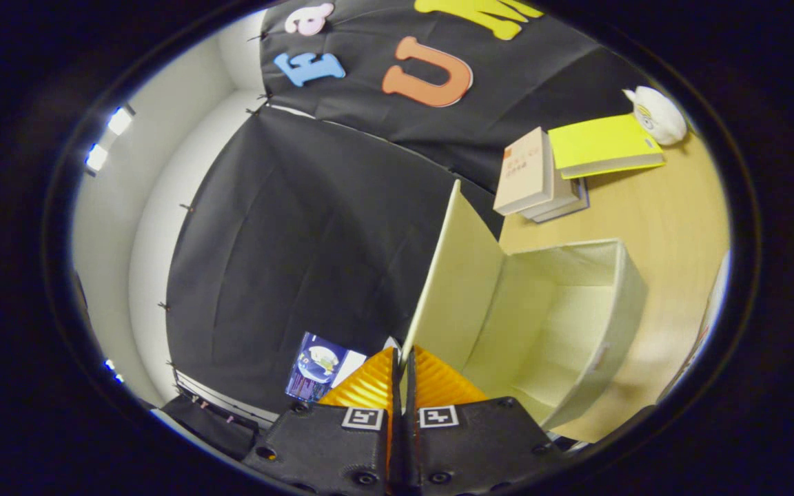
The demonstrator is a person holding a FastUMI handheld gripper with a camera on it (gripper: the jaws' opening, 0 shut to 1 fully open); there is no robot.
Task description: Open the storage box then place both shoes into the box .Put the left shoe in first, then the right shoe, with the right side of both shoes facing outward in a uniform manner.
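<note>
The gripper [402, 365] pinches the edge of the box's lid [453, 282], both ribbed fingers pressed on the thin stiff flap, which stands raised. The box [562, 324], pale fabric with soft square walls, lies open at centre right on a wooden table [673, 213]. Upper right: stacked books [542, 176] and a round white toy [659, 114], seemingly plush. A blue card [314, 365] at lower centre is half hidden by the fingers.

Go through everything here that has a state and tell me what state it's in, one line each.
storage box: open, nothing visible inside.
box lid: raised, its edge pinched between the fingers.
gripper: shut on the box lid.
yellow book: closed, lying on the stack of books.
beige book: closed, in the same stack.
white plush toy: lying on the wooden table beside the books.
</note>
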